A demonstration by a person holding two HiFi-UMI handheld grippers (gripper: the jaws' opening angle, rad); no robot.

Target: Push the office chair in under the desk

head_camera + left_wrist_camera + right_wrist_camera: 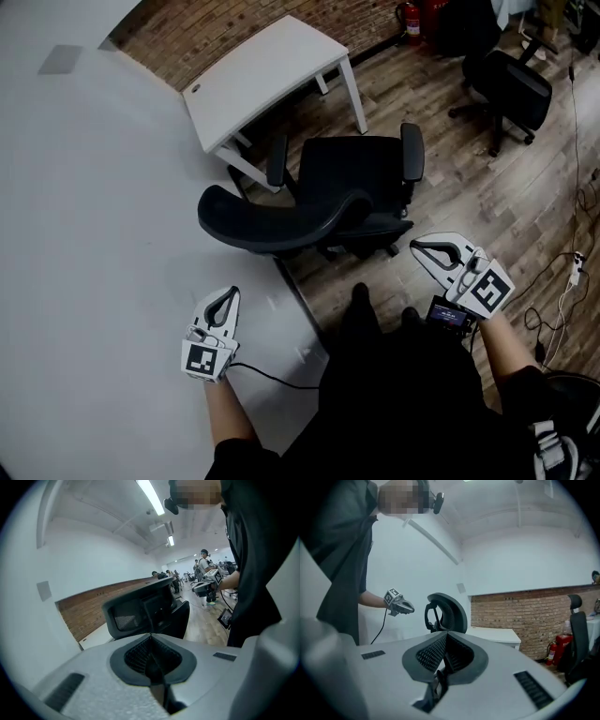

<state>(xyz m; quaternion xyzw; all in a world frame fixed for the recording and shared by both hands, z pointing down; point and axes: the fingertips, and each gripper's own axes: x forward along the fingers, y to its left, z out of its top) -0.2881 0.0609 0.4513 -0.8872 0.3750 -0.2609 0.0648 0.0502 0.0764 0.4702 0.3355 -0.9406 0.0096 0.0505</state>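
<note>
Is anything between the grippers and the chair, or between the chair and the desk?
Nothing visible. The left gripper and right gripper, both shut and empty, have open space to the chair; only wood floor lies between it and the desk.

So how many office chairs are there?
2: one office chair in front of the white desk, a second chair at the head view's top right. More may be hidden.
</note>
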